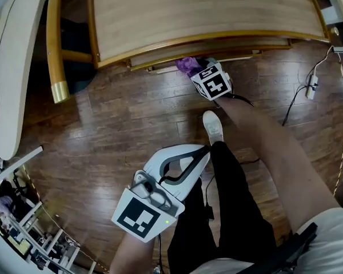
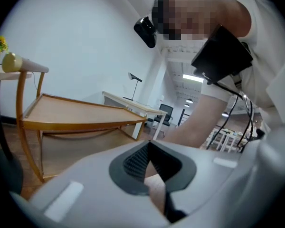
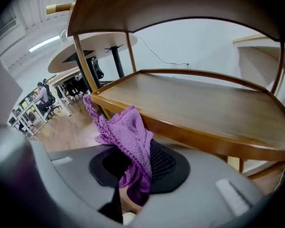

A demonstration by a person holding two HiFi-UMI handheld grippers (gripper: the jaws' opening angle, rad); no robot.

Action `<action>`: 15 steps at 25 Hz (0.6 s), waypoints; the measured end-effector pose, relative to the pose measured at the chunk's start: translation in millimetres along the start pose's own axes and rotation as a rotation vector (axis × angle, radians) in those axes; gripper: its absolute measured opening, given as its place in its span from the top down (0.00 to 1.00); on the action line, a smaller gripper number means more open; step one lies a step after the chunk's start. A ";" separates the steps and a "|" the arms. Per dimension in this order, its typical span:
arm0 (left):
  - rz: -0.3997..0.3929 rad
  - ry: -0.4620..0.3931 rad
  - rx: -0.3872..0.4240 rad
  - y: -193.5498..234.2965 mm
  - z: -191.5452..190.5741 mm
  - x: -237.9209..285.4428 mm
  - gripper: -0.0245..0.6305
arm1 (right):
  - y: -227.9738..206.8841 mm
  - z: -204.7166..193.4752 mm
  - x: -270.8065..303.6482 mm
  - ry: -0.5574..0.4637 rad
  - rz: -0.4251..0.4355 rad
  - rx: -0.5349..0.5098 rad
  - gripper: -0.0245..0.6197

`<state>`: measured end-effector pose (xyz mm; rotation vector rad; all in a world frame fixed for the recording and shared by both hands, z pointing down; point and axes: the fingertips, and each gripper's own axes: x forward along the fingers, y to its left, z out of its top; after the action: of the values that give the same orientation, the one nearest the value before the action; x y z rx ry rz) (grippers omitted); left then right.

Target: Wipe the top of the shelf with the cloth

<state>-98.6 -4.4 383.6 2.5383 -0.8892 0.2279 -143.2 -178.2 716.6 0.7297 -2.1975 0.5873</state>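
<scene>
Reaching low, right tongs [image 1: 200, 72] pinching cloth [image 3: 126, 132]

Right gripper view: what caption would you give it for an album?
Right gripper clamps a purple knitted cloth in front of a lower tier of the wooden shelf.

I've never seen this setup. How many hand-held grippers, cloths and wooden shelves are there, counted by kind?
grippers: 2, the left gripper shut on nothing, the right gripper clamped on the cloth
purple cloth: 1
wooden shelf: 1
Total: 4
</scene>
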 end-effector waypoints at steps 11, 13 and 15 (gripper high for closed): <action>-0.136 0.049 0.049 -29.4 11.8 67.5 0.93 | -124.4 -56.4 -66.3 0.005 -0.176 0.110 0.81; -0.153 0.056 0.054 -32.8 14.2 77.1 0.93 | -142.9 -66.1 -76.7 0.008 -0.198 0.126 0.81; -0.172 0.065 0.060 -34.6 15.9 86.1 0.93 | -159.3 -70.9 -87.8 0.006 -0.220 0.148 0.81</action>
<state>-9.6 -35.2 382.6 2.6291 -0.6437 0.2854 46.3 -224.7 723.3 1.0308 -2.0484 0.6418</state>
